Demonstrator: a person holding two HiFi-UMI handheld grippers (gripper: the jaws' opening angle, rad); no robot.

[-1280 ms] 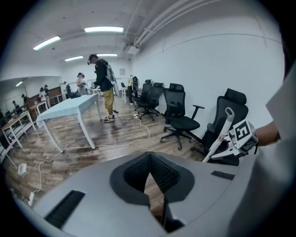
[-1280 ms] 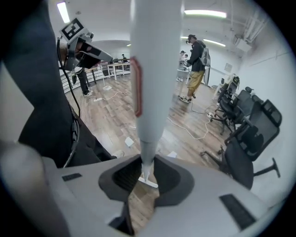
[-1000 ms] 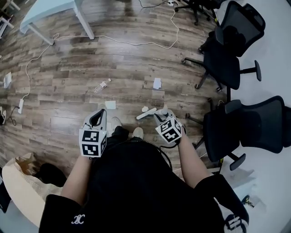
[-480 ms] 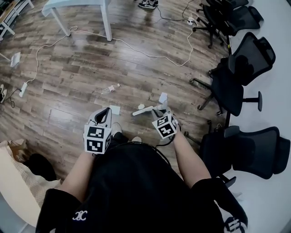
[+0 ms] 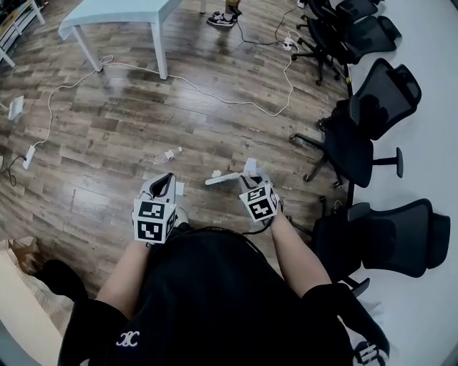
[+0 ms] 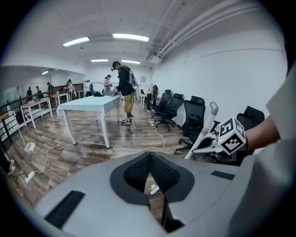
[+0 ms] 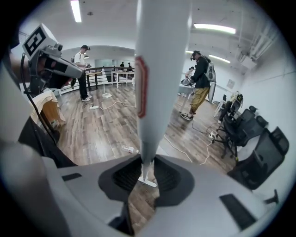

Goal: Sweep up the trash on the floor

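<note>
My right gripper (image 5: 250, 176) is shut on a white broom handle (image 5: 223, 178) that sticks out to the left in the head view. In the right gripper view the handle (image 7: 152, 83) rises straight up from the jaws of my right gripper (image 7: 145, 178). My left gripper (image 5: 166, 180) is shut and holds nothing; the left gripper view shows its tips (image 6: 149, 185) pressed together. On the wood floor ahead lie a crushed plastic bottle (image 5: 166, 154), a paper scrap (image 5: 179, 188) beside the left gripper and another scrap (image 5: 250, 165) behind the right gripper.
A light blue table (image 5: 122, 11) stands at the back with a white cable (image 5: 215, 96) trailing across the floor. Black office chairs (image 5: 361, 132) line the right side. A power strip (image 5: 28, 154) lies far left. A person (image 7: 201, 78) stands by the table.
The floor, bottle and paper scraps have slid nearer to me in the head view. Both grippers stay shut, and the handle in the right one still points left.
</note>
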